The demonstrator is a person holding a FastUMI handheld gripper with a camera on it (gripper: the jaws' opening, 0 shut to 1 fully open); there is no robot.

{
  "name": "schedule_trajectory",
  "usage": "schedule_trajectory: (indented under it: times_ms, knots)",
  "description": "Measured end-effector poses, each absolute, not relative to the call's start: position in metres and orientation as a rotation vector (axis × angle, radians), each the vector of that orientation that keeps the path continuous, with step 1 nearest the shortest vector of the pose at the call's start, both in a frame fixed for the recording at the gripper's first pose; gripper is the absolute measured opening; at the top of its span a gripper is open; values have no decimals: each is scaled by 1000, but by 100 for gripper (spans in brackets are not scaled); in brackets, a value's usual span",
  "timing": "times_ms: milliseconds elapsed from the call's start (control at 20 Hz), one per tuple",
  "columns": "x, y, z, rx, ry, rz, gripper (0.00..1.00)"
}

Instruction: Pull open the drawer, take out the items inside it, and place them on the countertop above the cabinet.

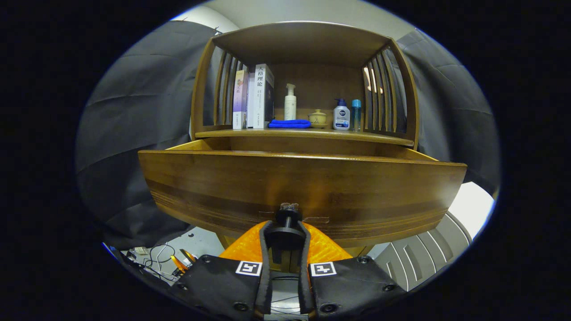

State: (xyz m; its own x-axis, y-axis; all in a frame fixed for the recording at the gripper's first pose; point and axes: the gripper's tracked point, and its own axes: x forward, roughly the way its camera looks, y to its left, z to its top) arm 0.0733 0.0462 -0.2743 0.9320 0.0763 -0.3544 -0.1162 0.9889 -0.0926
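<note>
The wooden drawer (303, 187) stands pulled out of the cabinet toward me, its broad front panel just beyond the fingers. My gripper (285, 232) is shut on the dark round drawer knob (286, 223), one finger on each side of it. The drawer's inside is hidden behind its front panel, so what lies in it cannot be seen. Above the drawer runs the countertop (383, 137), a wooden shelf inside a slatted hutch.
On the countertop stand several books (254, 96), a folded blue cloth (289, 123), a white pump bottle (290, 102), a small ceramic jar (317, 118), a white lotion bottle (341, 116) and a blue bottle (355, 114). Cables and tools (163, 261) lie on the floor below left.
</note>
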Motion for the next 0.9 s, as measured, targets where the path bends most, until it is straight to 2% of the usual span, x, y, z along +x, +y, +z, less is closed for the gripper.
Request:
schedule_trajectory:
  times_ms: [250, 550, 700, 800, 900]
  knots:
    - [58, 47, -276, -134, 350, 105, 25]
    - [43, 39, -276, -64, 461, 145, 49]
    - [36, 29, -255, -49, 470, 141, 84]
    - [32, 15, -232, -48, 454, 112, 99]
    - [30, 8, -203, -37, 416, 94, 99]
